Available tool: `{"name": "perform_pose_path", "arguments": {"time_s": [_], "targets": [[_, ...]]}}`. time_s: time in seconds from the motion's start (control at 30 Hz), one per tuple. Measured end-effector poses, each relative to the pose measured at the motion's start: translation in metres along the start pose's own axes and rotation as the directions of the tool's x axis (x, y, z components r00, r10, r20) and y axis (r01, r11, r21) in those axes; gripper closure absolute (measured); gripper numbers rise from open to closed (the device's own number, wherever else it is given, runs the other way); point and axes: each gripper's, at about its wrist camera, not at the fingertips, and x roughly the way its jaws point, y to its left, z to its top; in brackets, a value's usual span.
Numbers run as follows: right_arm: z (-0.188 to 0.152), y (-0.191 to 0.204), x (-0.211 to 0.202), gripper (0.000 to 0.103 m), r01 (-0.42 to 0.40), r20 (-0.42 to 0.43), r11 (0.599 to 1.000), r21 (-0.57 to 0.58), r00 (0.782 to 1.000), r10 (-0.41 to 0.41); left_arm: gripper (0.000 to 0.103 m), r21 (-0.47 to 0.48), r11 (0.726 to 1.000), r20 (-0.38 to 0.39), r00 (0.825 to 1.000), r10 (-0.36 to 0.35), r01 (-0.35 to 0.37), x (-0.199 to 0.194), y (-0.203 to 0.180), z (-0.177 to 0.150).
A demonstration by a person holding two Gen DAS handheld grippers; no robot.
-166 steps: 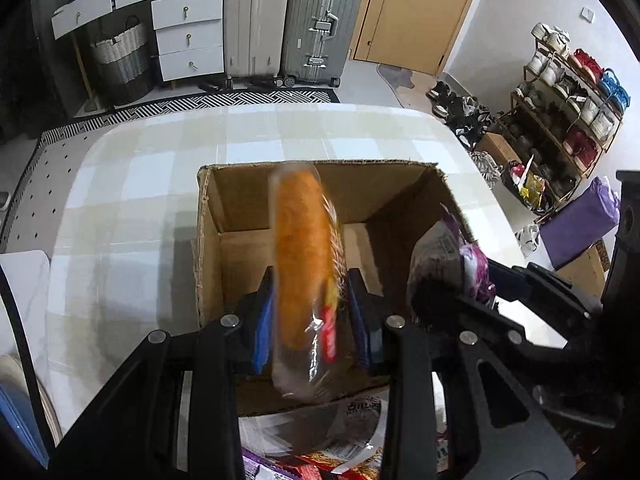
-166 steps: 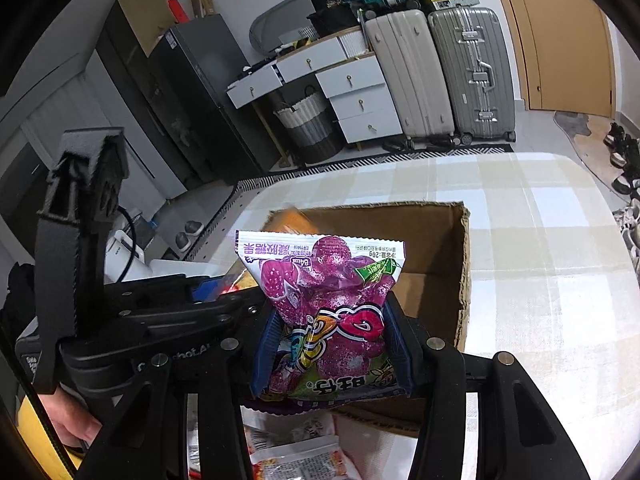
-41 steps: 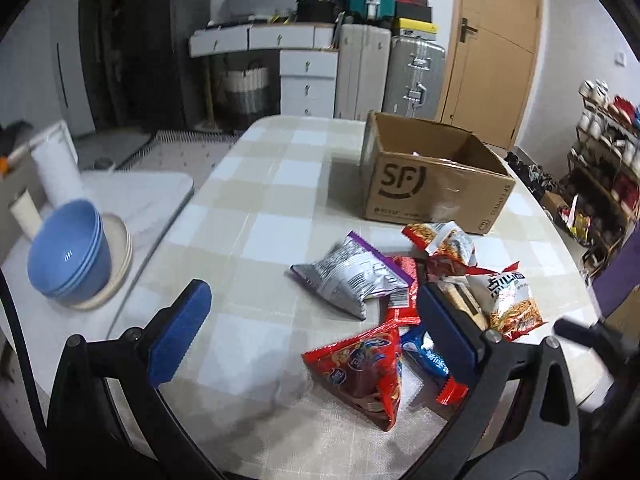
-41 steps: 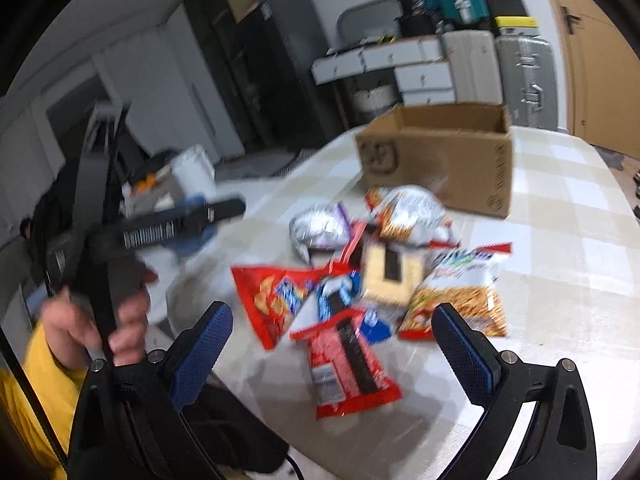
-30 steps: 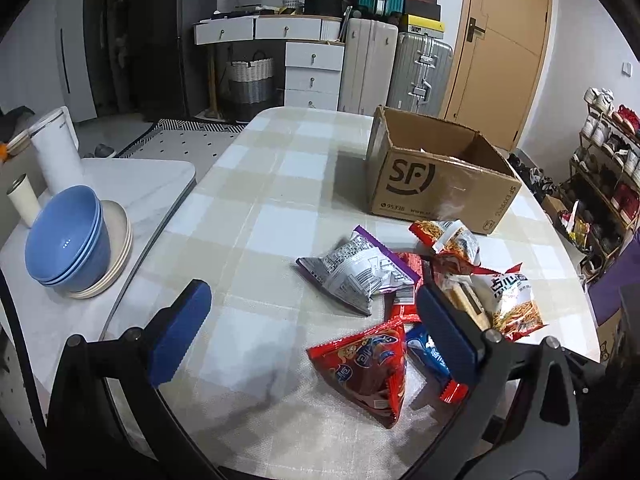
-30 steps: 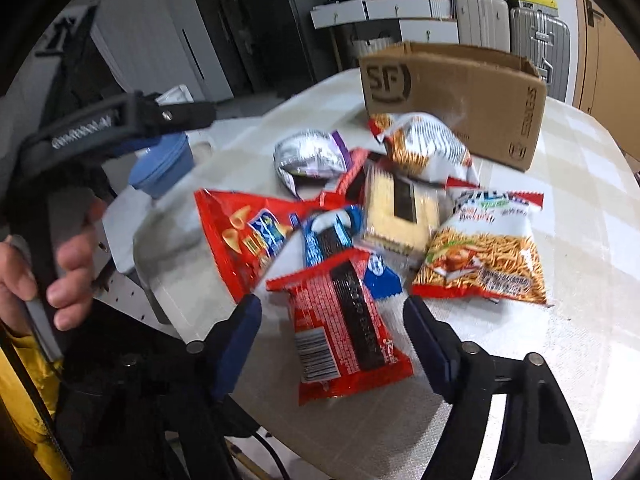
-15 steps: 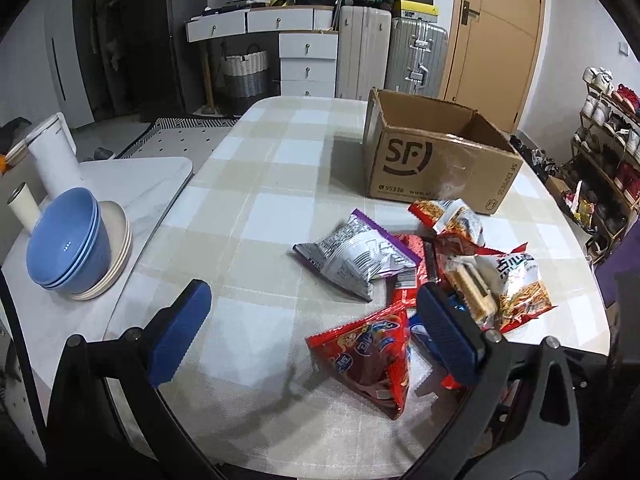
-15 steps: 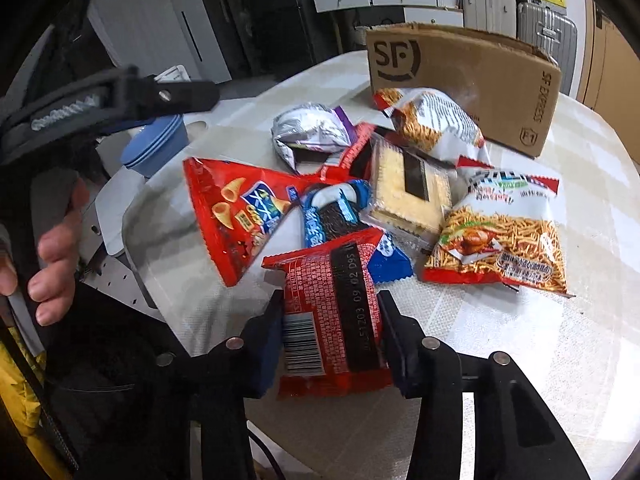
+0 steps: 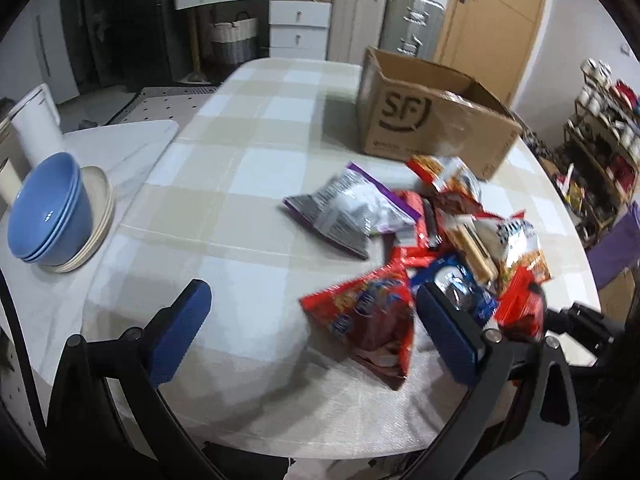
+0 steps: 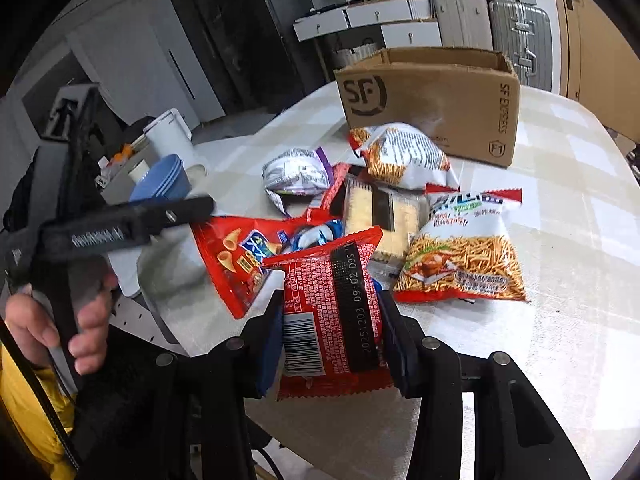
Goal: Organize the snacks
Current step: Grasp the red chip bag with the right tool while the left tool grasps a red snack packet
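The right gripper pinched the red packet by its slack lower end, so it could slip. The left gripper gaped wide, empty. The cardboard box stood at twelve o'clock.

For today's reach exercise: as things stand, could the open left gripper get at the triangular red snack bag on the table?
Probably yes: the left gripper is open, the triangular red snack bag lies just beyond its fingertips, top uncovered.
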Motion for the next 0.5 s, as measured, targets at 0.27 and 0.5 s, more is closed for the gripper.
{"name": "perform_pose_path", "arguments": {"time_s": [0.27, 0.5], "targets": [[0.0, -0.004, -0.006, 0.058, -0.016, 0.002, 1.0, 0.017, 1.0, 0.016, 0.008, 0.067, 0.998, -0.022, 1.0, -0.01, 0.011, 0.01, -0.017, -0.007], [0.001, -0.005, -0.011, 0.058, -0.026, 0.015, 0.999, 0.027, 1.0, 0.026, 0.028, 0.096, 0.995, -0.069, 0.998, -0.01, 0.017, 0.025, -0.023, -0.012]]}}
